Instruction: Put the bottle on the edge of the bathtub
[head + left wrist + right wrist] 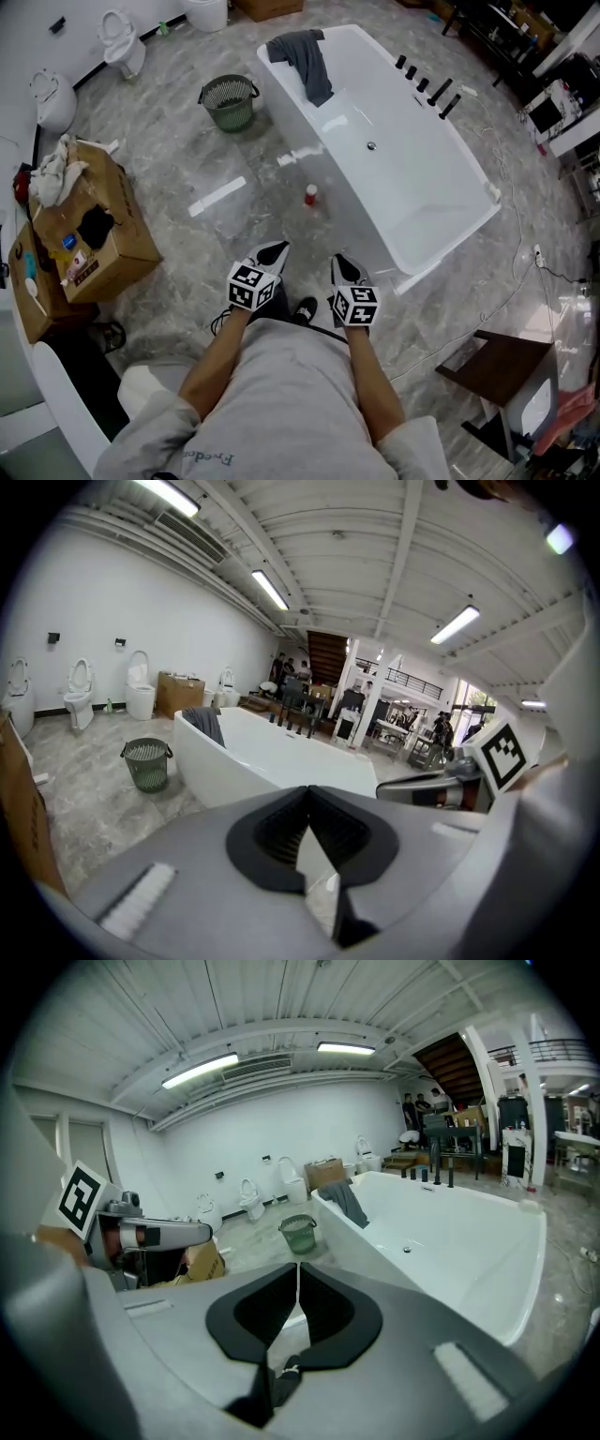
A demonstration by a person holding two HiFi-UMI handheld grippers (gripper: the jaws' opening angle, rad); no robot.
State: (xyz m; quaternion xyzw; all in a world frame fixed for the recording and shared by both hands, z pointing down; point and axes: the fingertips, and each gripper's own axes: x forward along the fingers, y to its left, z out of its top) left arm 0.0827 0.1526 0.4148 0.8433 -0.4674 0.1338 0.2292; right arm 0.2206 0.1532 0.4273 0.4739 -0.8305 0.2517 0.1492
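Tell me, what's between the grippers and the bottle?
Only bare floor, seen in the head view, lies between the left gripper, the right gripper and the bottle.

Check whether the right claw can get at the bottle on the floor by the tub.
Probably yes. The bottle stands on bare floor beside the bathtub, ahead of the right claw, with nothing between them. The claw is shut and held high, so it would need to open and come down.

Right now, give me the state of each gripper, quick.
Left grey two-jaw gripper: closed, jaws together, holding nothing.
Right grey two-jaw gripper: closed, jaws together, holding nothing.
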